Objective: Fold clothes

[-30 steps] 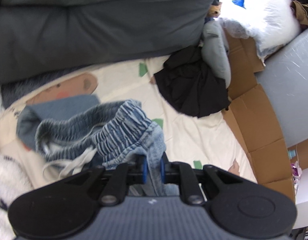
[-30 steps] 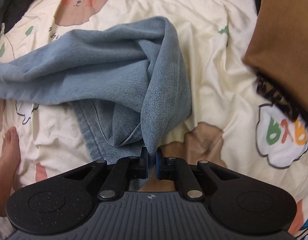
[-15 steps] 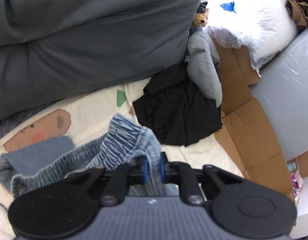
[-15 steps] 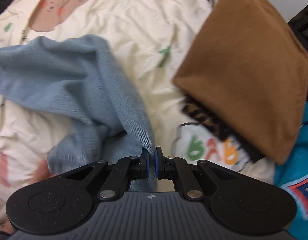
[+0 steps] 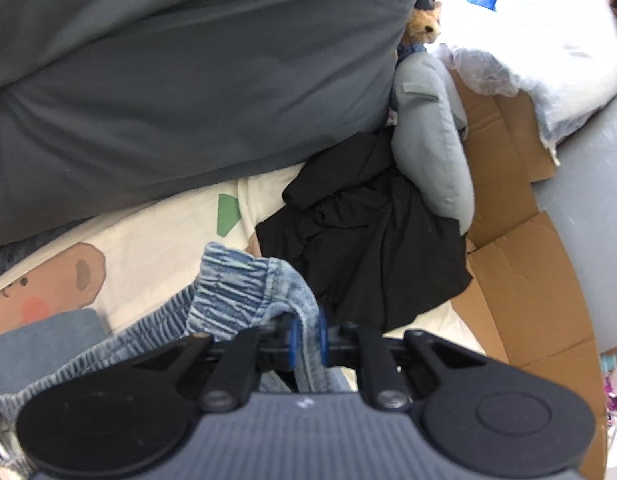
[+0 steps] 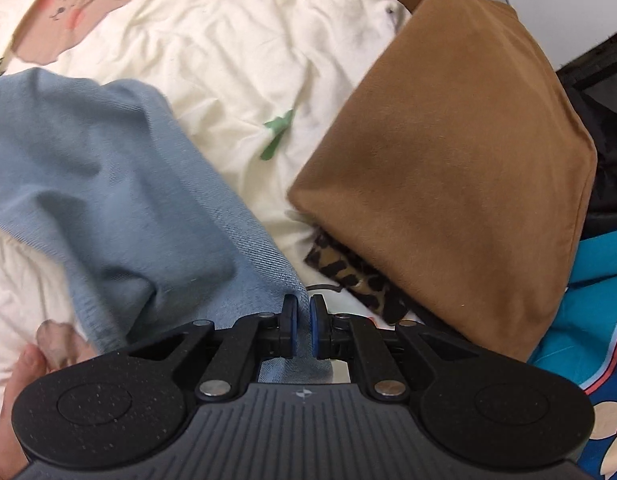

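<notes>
Left gripper (image 5: 306,336) on jeans (image 5: 236,292); black garment (image 5: 368,236) beyond

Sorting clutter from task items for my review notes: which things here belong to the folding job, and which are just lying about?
In the job: denim trousers, left gripper, right gripper.
Lying about: black garment, brown cushion, grey duvet, cardboard.

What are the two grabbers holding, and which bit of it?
Both hold the blue jeans. The left gripper pinches the stretchy waistband; the right gripper pinches a plain denim edge.
</notes>
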Available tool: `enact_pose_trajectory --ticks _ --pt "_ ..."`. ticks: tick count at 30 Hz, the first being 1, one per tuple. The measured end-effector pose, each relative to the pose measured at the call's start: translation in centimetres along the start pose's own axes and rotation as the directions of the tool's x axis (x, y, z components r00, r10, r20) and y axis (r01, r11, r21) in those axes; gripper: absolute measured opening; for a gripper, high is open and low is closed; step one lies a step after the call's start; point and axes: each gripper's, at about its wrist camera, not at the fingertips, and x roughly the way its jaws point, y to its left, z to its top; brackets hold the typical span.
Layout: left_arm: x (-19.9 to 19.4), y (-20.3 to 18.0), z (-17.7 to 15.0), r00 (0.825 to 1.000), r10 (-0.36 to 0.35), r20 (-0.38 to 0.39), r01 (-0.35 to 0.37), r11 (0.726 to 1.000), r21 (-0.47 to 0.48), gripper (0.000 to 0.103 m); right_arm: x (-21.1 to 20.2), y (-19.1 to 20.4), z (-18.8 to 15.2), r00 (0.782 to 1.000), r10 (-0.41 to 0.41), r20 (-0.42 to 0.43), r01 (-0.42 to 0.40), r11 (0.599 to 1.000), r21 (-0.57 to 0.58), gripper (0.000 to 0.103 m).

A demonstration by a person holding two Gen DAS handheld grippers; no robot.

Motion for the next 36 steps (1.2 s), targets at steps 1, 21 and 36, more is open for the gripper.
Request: enact_pose_trajectory --ticks 1,21,36 --pt "0.7 -0.1 0.0 1.000 0.006 -0.003 -0.006 1.000 0.001 0.010 0.0 -0.1 0.1 1.000 -0.005 -0.001 0.005 1.000 0.003 0.005" --pt "12.7 -4.0 1.4 0.999 0.041 -0.001 -0.040 0.999 0.016 0.006 -5.7 3.2 5.4 0.991 -0.004 0.135 0.015 0.996 -0.084 0.007" --pt "14.1 -6.7 0.2 0.998 0.047 -0.048 -0.038 0.983 0.179 0.047 -7.7 9.8 13.3 0.968 0.127 0.218 -0.077 0.971 -0.225 0.010"
